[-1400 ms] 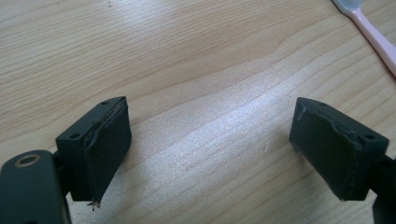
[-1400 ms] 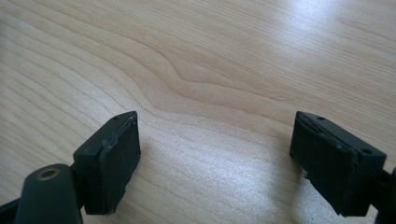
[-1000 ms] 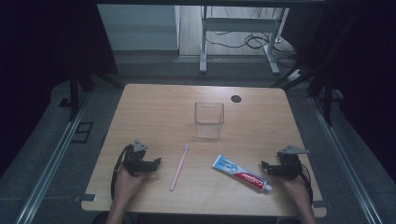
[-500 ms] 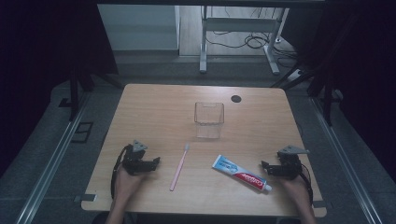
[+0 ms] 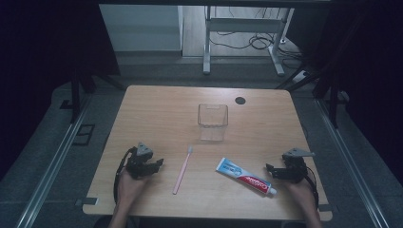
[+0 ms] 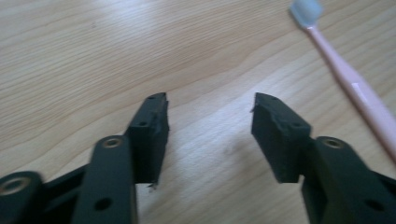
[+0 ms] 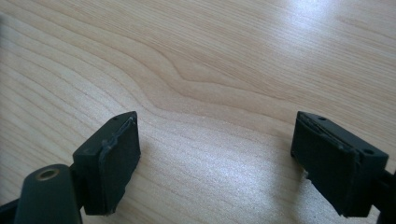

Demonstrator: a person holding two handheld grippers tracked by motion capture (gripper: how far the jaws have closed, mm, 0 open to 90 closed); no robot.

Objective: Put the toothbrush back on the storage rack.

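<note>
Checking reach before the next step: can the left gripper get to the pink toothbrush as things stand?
Probably yes. The left gripper, whose jaws have just been closing on nothing, sits beside the toothbrush with bare table between.

In the left gripper view the pink toothbrush (image 6: 348,77) runs off the right edge, its bristle head blurred. From above, the toothpaste tube (image 5: 244,176) lettering is too small to read.
</note>
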